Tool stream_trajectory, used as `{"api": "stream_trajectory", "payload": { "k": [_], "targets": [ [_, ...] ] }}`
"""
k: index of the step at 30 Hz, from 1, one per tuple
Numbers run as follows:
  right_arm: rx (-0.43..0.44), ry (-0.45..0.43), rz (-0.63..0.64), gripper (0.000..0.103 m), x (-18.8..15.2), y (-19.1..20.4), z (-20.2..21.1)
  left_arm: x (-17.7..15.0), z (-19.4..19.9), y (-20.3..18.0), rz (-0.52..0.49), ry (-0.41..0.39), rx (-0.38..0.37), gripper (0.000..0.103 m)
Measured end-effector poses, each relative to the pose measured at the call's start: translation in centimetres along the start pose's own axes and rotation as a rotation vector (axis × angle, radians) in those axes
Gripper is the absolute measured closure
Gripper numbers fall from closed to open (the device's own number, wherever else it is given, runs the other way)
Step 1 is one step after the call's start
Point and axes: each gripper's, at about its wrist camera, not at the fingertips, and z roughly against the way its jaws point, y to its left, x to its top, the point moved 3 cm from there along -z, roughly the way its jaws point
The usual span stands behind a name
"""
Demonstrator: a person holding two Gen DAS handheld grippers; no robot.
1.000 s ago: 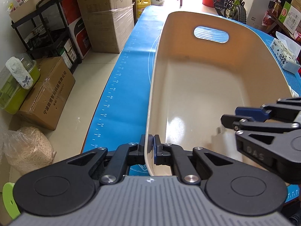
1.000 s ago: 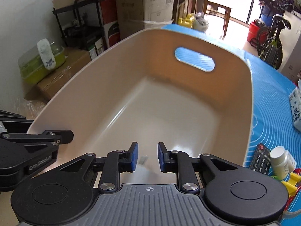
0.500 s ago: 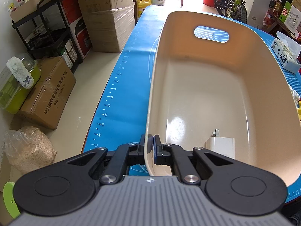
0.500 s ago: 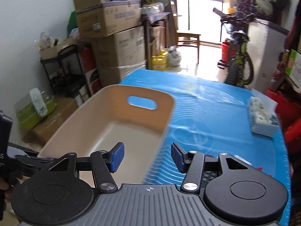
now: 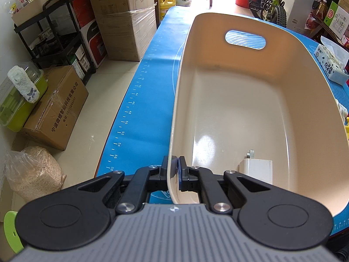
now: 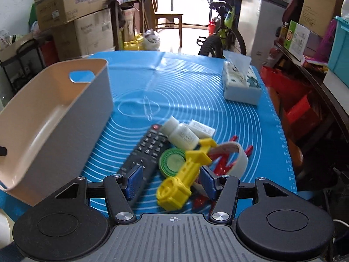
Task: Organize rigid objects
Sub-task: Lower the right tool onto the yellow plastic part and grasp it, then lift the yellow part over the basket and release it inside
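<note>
The yellow plastic tool (image 6: 185, 174) lay on the blue mat (image 6: 196, 91) in the pile of loose items to the right of the beige bin (image 6: 65, 113), directly ahead of the right gripper (image 6: 170, 180). Its long axis ran from near-left to far-right, the bulky ring end nearest the gripper and roughly between the two blue pads. The right jaws stood wide apart and held nothing. The black remote (image 6: 146, 150), green round tin (image 6: 172, 161), white bottle (image 6: 181, 135) and tape roll (image 6: 231, 157) crowded against it; a red item beneath was too hidden to identify. The right hand was plainly the nearer one.

The left gripper (image 5: 175, 167) was clamped on the near rim of the bin, one pad either side of the wall, steadying it. A white charger (image 5: 256, 170) rested on the bin floor at the near end.

Against the frame a second earlier, the right gripper had left the bin interior and swung right over the pile, with jaws opened wider. The charger, then not visible, now sat in the bin. The left grip was unchanged.
</note>
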Motion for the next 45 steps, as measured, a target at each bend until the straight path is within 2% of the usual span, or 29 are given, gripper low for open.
{"api": "stream_trajectory", "payload": {
  "k": [8, 11, 15, 17, 21, 24, 29, 31, 33, 38, 45],
  "targets": [
    [0.002, 0.005, -0.048, 0.039, -1.0, -1.0, -1.7, 0.0, 0.1, 0.1, 0.001, 0.0, 0.0, 0.094],
    [0.032, -0.004, -0.056, 0.04, -0.8, -1.1, -2.1, -0.1, 0.1, 0.1, 0.001, -0.001, 0.001, 0.094],
    [0.023, 0.019, -0.06, 0.041, -0.1, -1.0, -3.4, 0.0, 0.1, 0.0, 0.001, 0.0, 0.002, 0.094],
    [0.002, 0.041, -0.078, 0.043, 0.2, -1.2, -4.3, 0.0, 0.1, 0.1, 0.0, 0.0, 0.002, 0.094],
    [-0.013, 0.057, -0.114, 0.058, 0.7, -1.7, -5.6, 0.0, 0.1, 0.1, -0.001, 0.0, 0.004, 0.094],
    [-0.029, 0.062, -0.104, 0.054, 1.1, -1.7, -6.1, 0.0, 0.1, 0.0, -0.004, 0.0, 0.008, 0.094],
    [-0.052, 0.065, -0.099, 0.055, 1.3, -1.6, -6.8, 0.0, 0.1, 0.1, -0.007, 0.001, 0.008, 0.094],
    [-0.061, 0.065, -0.083, 0.058, 1.4, -1.3, -7.0, 0.0, 0.1, 0.0, -0.007, 0.001, 0.007, 0.094],
    [-0.067, 0.076, -0.065, 0.066, 1.4, -1.0, -7.3, 0.0, 0.1, 0.0, -0.007, 0.003, 0.007, 0.094],
    [-0.087, 0.047, -0.03, 0.069, 1.3, -0.2, -7.3, 0.2, 0.2, -0.2, -0.024, 0.018, 0.009, 0.094],
    [-0.073, 0.032, 0.0, 0.076, 1.1, 0.7, -5.9, 0.5, 0.0, -0.3, -0.036, 0.044, 0.013, 0.094]
  ]
}}
